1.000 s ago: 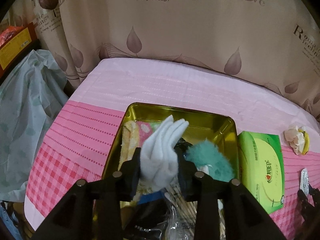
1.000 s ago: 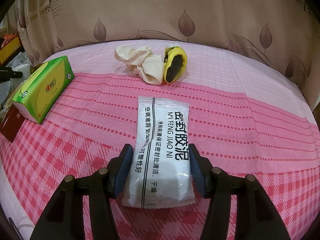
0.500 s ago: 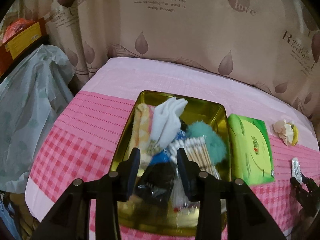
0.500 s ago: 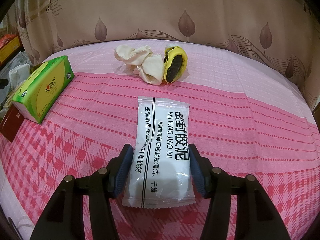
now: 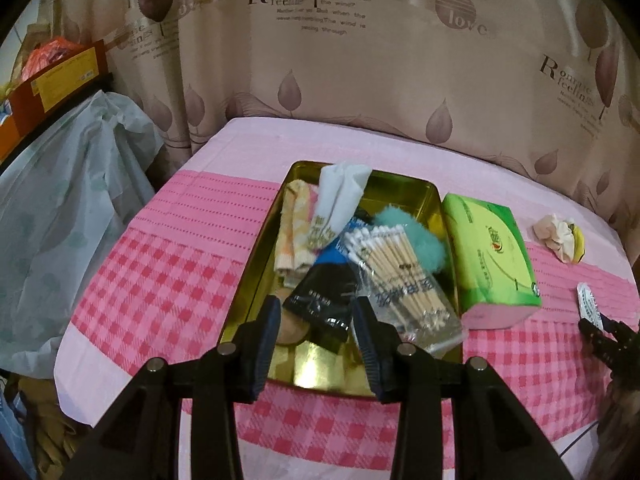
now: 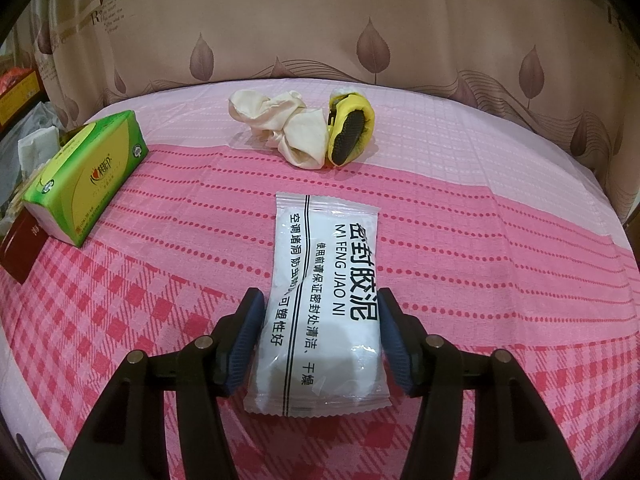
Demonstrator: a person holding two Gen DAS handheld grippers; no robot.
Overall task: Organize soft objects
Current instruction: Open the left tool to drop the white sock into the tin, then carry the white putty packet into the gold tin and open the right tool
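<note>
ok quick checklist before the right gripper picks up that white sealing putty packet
1. White packet lies flat on the tablecloth, near end between the pads: ok.
2. Right gripper pads pressing on the packet: cannot tell; they sit right at its edges, a thin gap shows on the left.
3. Left gripper empty, nothing between its pads: ok.
4. Room in the gold tin: not ok; white sock, cotton swab bag, black sachet and teal pompom crowd it.
5. Path to the tin: not ok; the green tissue pack stands between.
</note>
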